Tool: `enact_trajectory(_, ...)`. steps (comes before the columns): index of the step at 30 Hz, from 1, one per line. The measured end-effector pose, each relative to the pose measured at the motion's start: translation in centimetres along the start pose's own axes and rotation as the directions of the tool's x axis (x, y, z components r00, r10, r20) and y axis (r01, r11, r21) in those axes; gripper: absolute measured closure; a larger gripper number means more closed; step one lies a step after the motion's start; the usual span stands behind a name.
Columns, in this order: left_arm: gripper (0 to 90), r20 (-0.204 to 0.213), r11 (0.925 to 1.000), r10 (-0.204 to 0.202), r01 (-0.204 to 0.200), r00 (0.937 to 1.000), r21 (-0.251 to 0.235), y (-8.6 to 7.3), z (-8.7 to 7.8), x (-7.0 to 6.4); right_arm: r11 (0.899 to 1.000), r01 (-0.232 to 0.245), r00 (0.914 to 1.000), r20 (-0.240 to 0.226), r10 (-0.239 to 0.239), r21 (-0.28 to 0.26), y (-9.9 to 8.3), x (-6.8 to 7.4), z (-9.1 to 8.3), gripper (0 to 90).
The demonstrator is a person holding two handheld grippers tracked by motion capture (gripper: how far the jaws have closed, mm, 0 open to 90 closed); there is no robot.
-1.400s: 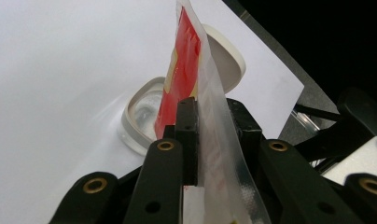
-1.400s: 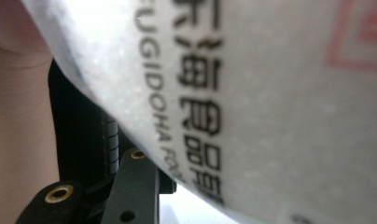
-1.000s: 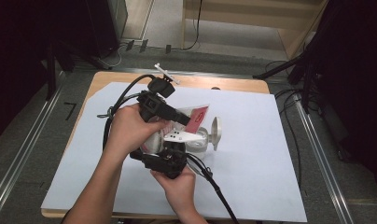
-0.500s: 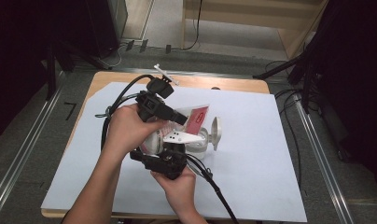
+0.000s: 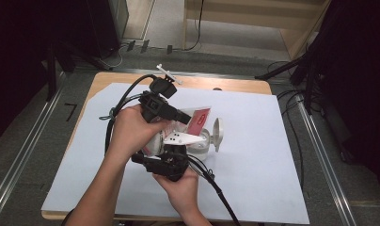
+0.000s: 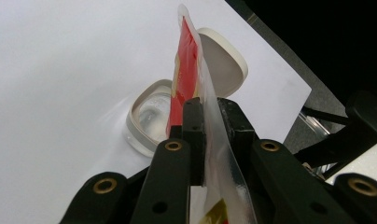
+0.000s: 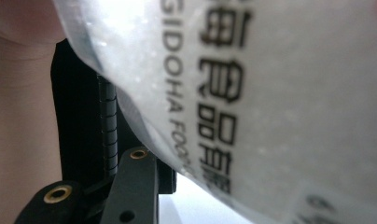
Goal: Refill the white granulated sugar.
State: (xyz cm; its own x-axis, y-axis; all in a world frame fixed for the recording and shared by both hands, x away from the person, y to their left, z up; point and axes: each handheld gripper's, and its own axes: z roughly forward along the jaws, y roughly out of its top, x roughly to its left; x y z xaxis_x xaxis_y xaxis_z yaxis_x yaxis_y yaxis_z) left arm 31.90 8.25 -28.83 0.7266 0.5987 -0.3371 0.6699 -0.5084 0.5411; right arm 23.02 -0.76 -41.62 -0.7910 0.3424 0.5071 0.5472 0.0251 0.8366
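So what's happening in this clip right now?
A person works at a table covered with white paper, a gripper in each hand. The left gripper is shut on a red-and-clear packet, holding it up over a small clear container whose white lid is flipped open. The right gripper sits close below the packet; whether its jaws grip it is unclear.

Count: 2 grippers, left gripper [image 5: 187, 117] and right gripper [image 5: 171, 155], 1 per hand. 1 red-and-clear plastic packet [image 6: 189, 70], 1 clear container [image 6: 147, 116] w/ 1 white lid [image 6: 224, 65]. 1 white sheet [image 5: 282, 150] on 1 wooden table [image 5: 235, 84], plus 1 small white stick [image 5: 168, 74] at far edge.
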Motion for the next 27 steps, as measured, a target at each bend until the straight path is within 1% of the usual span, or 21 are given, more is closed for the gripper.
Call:
enact_trajectory(7,82.5,0.001,1.0,0.0,0.0,1.0,-0.003,-0.01,0.01,0.04,1.0,-0.001,1.0,0.002,0.001,0.003,0.05,0.01,0.01,64.3)
enact_trajectory(10,82.4,-0.003,1.0,0.004,-0.004,1.0,-0.002,-0.02,-0.01,0.17,1.0,-0.009,0.9999,-0.005,0.009,0.011,0.13,0.02,0.05,64.2)
enact_trajectory(13,82.4,0.001,1.0,-0.006,0.006,1.0,-0.005,-0.04,-0.04,0.31,1.0,-0.017,0.9998,-0.014,0.018,0.024,0.25,0.04,0.1,63.9)
enact_trajectory(17,82.5,0.001,0.9999,-0.007,0.007,1.0,-0.009,-0.04,0.0,0.28,1.0,-0.004,0.9999,-0.014,0.005,0.03,0.28,0.03,0.18,62.1)
enact_trajectory(27,82.7,-0.003,0.9999,0.001,-0.001,1.0,-0.011,-0.03,0.02,0.16,0.999,0.005,0.9999,-0.01,-0.005,0.032,0.24,0.1,0.2,60.8)
